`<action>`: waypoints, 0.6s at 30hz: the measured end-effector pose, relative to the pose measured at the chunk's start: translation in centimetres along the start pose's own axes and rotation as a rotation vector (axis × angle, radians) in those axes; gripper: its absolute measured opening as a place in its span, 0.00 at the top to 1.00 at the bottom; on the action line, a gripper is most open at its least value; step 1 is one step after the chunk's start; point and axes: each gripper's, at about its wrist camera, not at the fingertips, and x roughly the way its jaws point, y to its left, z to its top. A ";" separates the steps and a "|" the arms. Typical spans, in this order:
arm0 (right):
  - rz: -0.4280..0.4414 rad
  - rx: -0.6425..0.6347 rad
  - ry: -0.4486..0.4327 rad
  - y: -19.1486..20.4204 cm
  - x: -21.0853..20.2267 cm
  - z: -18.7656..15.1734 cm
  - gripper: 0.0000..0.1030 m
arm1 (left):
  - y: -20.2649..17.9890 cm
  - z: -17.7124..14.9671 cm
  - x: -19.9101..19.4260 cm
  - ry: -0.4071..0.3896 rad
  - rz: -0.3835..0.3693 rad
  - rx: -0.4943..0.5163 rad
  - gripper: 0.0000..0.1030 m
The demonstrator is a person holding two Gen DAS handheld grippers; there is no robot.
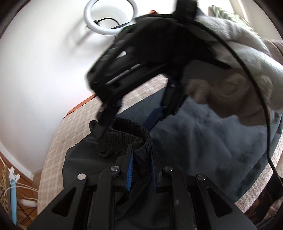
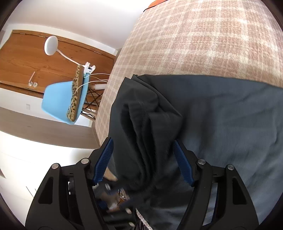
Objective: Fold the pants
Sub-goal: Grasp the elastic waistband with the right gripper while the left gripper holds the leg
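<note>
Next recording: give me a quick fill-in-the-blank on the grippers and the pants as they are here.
1. The left hand-held gripper is shut on the pants' elastic ____.
2. The right hand-held gripper has its jaws ____, with dark cloth between them.
3. The pants lie on a ____-patterned blanket.
4. The chair beside the bed is light ____.

Missing words: waistband; open; plaid; blue

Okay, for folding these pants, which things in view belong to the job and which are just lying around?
Part of the job:
- dark pants, elastic waistband
- left tongs, clamped on the waistband
- right tongs, open around a bunched fold
- plaid blanket underneath

Just lying about:
- ring light
- blue chair
- white lamp
</note>
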 end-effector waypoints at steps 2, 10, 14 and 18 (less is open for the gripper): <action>-0.051 -0.009 0.019 0.4 0.4 0.3 0.30 | -0.9 0.3 0.0 -0.001 -0.003 0.034 0.86; -0.150 -0.006 0.060 0.2 1.4 0.3 0.68 | -1.9 0.7 -0.2 0.016 -0.046 0.048 0.86; -0.128 0.017 0.028 -0.6 0.3 -0.2 0.81 | -0.6 0.8 -1.0 0.034 -0.094 -0.019 0.83; -0.116 -0.004 -0.016 -0.2 -1.5 -0.9 0.82 | 3.0 0.4 -2.9 0.057 -0.213 -0.176 0.80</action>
